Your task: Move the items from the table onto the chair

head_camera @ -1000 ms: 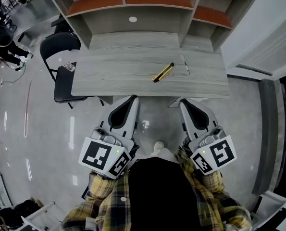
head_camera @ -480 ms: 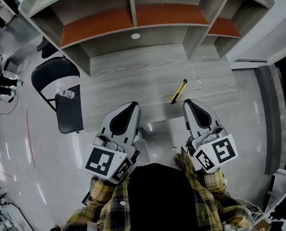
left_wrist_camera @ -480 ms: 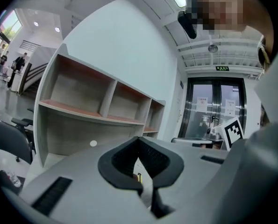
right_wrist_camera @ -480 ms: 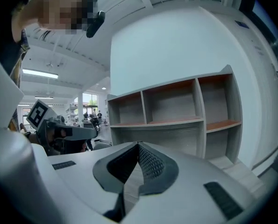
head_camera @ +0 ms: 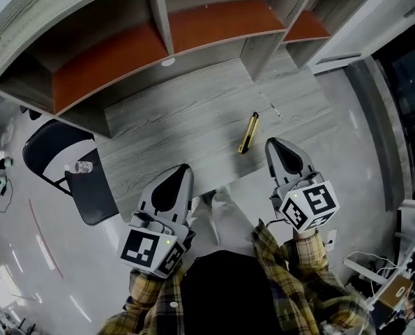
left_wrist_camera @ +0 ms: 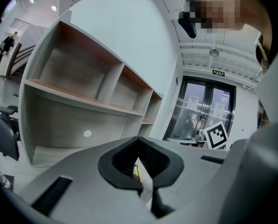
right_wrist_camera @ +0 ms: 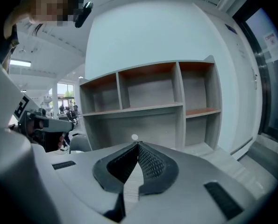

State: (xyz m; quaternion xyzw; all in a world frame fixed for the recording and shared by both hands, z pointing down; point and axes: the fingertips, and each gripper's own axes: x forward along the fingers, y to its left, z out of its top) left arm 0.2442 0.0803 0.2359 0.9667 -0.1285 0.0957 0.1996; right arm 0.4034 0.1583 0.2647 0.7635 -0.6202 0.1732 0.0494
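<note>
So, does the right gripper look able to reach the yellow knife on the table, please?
Probably yes: the yellow knife lies bare on the table near the right gripper, nothing between them; its shut jaws must open first.

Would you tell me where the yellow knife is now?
Head view: the yellow knife lies on the grey table, right of centre, close beside the right gripper.

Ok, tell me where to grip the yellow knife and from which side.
Grip the knife at mid-length, across its narrow width, coming down from above. It lies flat on the table, long and thin, so its two long sides suit the jaws best. The right gripper is nearest; its jaws are shut and must open first.
</note>
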